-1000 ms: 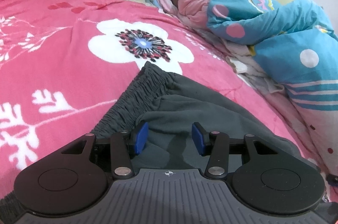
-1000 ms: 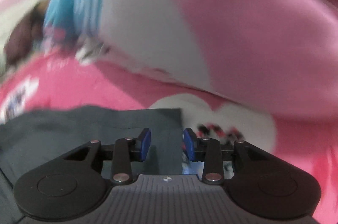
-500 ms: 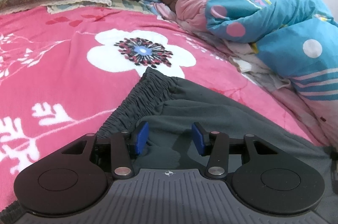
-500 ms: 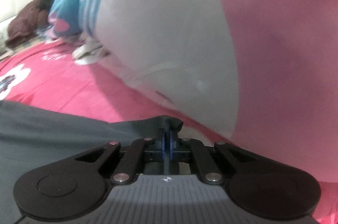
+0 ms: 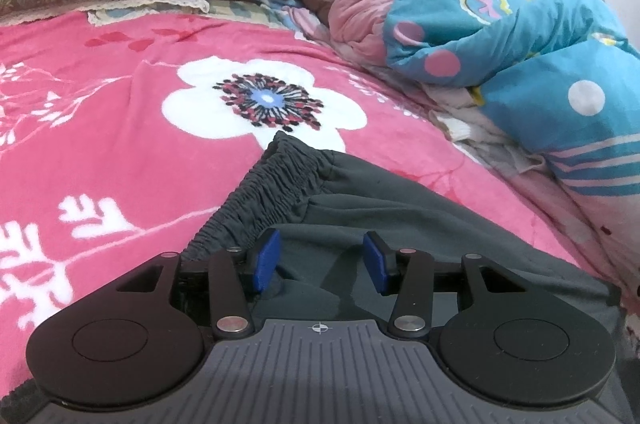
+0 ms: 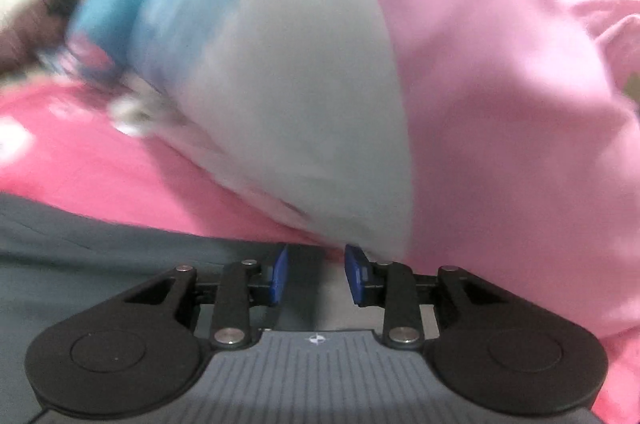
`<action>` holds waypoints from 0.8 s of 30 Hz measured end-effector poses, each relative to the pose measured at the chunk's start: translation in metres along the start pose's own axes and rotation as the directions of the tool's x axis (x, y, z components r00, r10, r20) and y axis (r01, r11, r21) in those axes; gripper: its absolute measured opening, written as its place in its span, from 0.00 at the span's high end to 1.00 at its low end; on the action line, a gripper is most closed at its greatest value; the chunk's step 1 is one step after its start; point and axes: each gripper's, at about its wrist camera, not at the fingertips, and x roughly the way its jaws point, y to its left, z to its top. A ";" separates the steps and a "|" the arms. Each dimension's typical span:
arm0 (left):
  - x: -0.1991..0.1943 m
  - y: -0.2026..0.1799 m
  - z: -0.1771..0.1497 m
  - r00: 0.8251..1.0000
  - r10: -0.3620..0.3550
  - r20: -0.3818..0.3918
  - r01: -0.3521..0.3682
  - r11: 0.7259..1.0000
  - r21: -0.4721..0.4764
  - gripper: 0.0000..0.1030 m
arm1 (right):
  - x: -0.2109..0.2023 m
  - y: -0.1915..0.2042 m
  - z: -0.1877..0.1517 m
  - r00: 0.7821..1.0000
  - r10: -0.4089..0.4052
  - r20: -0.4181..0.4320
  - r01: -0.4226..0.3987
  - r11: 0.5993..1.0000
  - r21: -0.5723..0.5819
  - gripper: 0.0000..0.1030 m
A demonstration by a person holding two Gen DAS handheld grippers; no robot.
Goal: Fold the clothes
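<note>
Two grippers hover over one pair of dark grey trousers, which lies flat on the pink floral blanket, elastic waistband pointing toward the white flower. I judge I'm between folds: one lay-down is finished and the next grab isn't made. My left gripper sits low over the cloth near the waistband, fingers moderately apart with only flat fabric beneath, nothing pinched. My right gripper is at the far edge of the trousers, right against the rolled quilt; its jaws are opening, with grey fabric below but none gripped.

Half a second ago the right fingers were clamped tight on a raised tuck of that edge; now they have let it go and the cloth lies flat. The left view has barely changed over the last second.

Next I'd need both grippers to pinch an edge, likely waistband and hem side, without snagging the quilt.
</note>
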 end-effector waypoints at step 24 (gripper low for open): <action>0.003 0.008 0.001 0.999 -0.010 -0.036 0.009 1.000 -0.026 0.53 | 0.015 0.092 0.053 0.935 0.334 -0.121 -0.298 0.923 0.243 0.67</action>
